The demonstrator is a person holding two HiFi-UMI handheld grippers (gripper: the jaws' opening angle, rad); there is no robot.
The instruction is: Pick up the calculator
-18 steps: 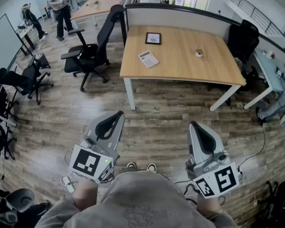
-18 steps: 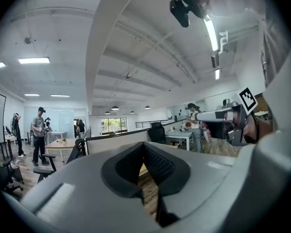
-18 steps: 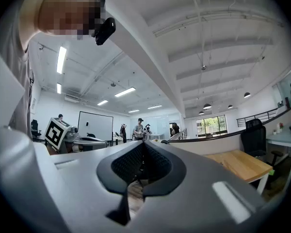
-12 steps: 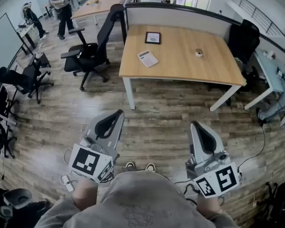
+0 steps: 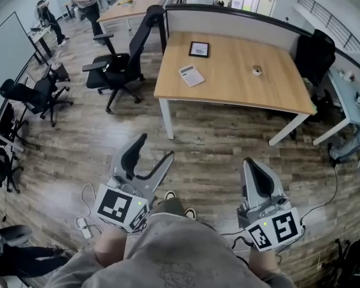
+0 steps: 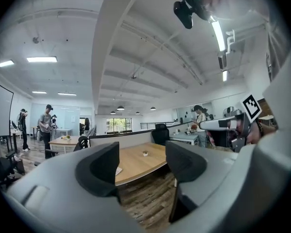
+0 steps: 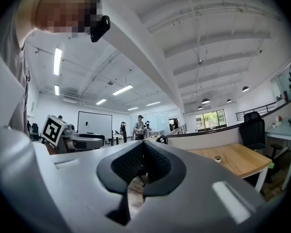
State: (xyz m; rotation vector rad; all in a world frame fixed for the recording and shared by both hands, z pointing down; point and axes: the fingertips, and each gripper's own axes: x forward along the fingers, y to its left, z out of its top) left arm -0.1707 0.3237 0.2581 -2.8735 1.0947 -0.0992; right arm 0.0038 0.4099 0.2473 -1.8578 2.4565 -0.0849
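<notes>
The left tongs (image 5: 155,147) are sitting in the lower left of the head view, jaws standing wide apart with nothing but open air between them. The right tongs (image 5: 248,163) are hanging at the lower right, jaws pressed together and gripping nothing. Both are pointing up the frame across the wood floor (image 5: 210,143) toward the counter (image 5: 240,92), and both are staying well apart from it. The calculator (image 5: 191,75) is lying flat in the upper middle of the frame, on the counter's left part, turned at a slant. A framed picture (image 5: 198,49) is lying just above it in the frame. A black office chair (image 5: 117,71) is standing left of the counter.
</notes>
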